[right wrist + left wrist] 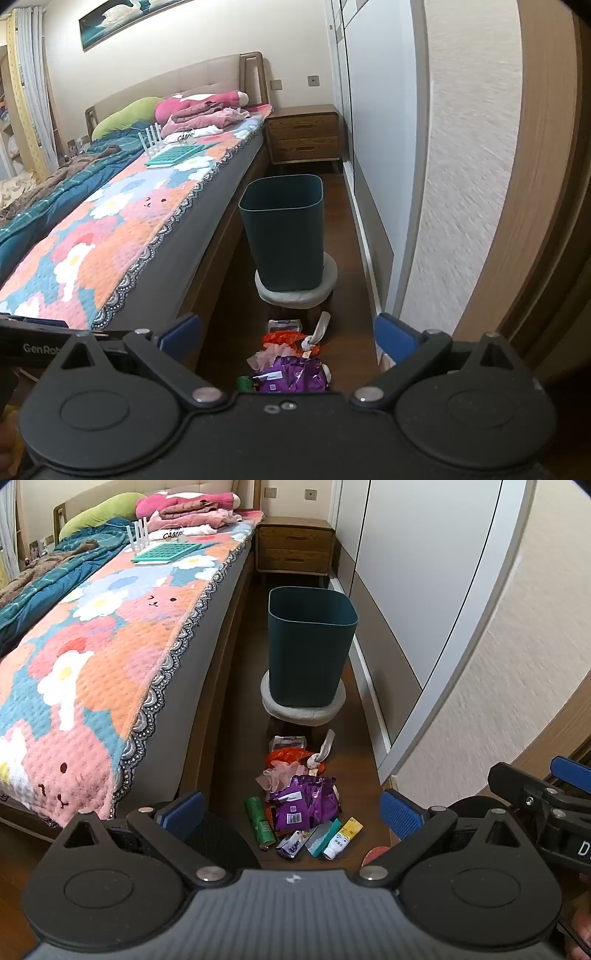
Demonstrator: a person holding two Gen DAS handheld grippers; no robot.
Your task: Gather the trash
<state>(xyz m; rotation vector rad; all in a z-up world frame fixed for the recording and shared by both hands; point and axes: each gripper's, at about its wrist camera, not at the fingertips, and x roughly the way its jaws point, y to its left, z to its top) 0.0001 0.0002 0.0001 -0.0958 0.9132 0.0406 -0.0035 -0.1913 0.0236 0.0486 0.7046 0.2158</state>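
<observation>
A dark teal bin [310, 646] [286, 229] stands on a low round grey stool [303, 710] [295, 295] in the aisle. In front of it trash lies heaped on the wood floor: a purple foil bag [304, 803] [291, 376], an orange wrapper [288, 755] [282, 338], a green roll [258, 821], a white and yellow tube [341, 838] and small packets. My left gripper [291, 812] hangs open above the heap, nothing between its blue pads. My right gripper [288, 338] is open too, higher up; it shows at the right edge of the left wrist view [554, 786].
A bed with a flowery quilt [92, 664] [110, 240] fills the left side, with clothes and a teal grid tray [166, 552] on it. A wooden nightstand [295, 546] [304, 138] closes the aisle's far end. A white wardrobe [424, 590] lines the right.
</observation>
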